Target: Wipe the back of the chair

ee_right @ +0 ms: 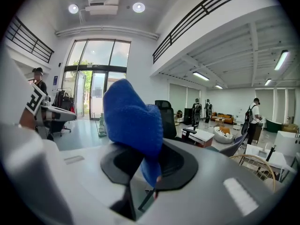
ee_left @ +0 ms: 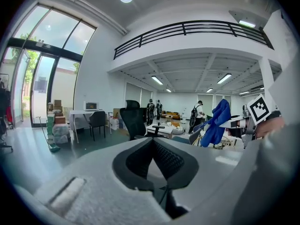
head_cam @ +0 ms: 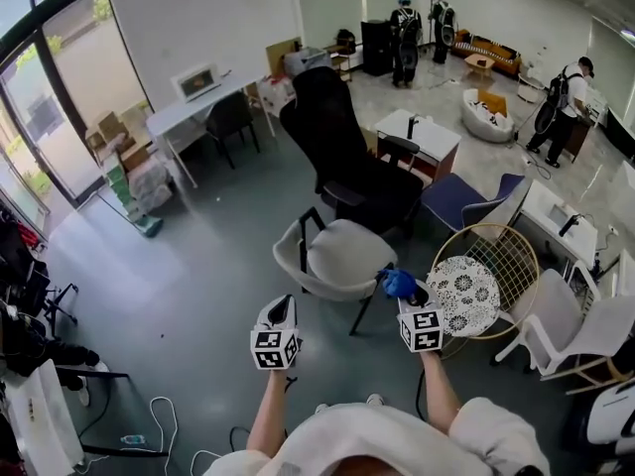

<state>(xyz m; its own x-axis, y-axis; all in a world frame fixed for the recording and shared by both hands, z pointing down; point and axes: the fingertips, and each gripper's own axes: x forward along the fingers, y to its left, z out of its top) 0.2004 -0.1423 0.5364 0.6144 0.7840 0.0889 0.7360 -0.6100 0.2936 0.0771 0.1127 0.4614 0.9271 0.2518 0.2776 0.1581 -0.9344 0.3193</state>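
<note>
Bunching up between your right gripper's [head_cam: 413, 296] fingers [ee_right: 180, 165], the blue cloth [ee_right: 133, 121] is clamped fast and hides their tips. Your left gripper's [head_cam: 281, 308] fingers [ee_left: 136, 161] sit together with nothing between them. The grey shell chair [head_cam: 342, 256], on thin black legs, stands just ahead of both pairs of fingers. From above you cannot tell whether the cloth touches its rim, and neither gripper view shows it. A black office chair [head_cam: 342, 147] stands beyond.
</note>
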